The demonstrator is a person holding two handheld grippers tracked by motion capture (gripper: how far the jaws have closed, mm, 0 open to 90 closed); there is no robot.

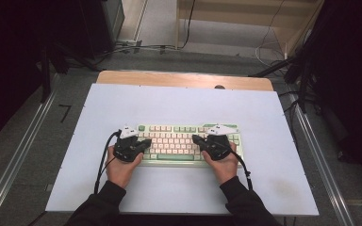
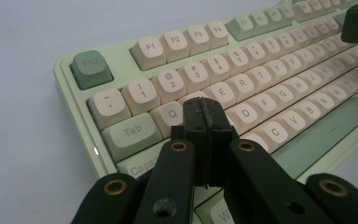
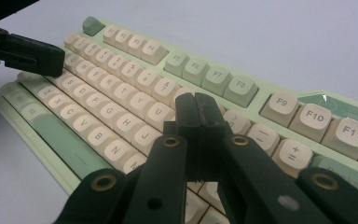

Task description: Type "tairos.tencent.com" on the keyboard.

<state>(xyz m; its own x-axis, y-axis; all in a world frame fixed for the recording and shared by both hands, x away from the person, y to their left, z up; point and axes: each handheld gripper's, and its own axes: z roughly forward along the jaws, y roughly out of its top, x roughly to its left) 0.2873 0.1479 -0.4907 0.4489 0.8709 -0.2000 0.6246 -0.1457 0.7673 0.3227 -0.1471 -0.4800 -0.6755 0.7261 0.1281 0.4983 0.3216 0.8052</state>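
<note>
A pale green keyboard with cream and green keys lies across the middle of the white table top. My left gripper hovers over its left end, jaws shut with nothing between them; in the left gripper view the left gripper tips sit above the keyboard near the W and S keys. My right gripper is over the right half, also shut and empty. In the right gripper view the right gripper tips stand over the keyboard near the I and K keys, with the left gripper's jaws farther off.
The white sheet covers a wooden table whose bare far edge shows behind it. Metal rails run along both sides on the grey floor. Cables lie on the floor beyond the table.
</note>
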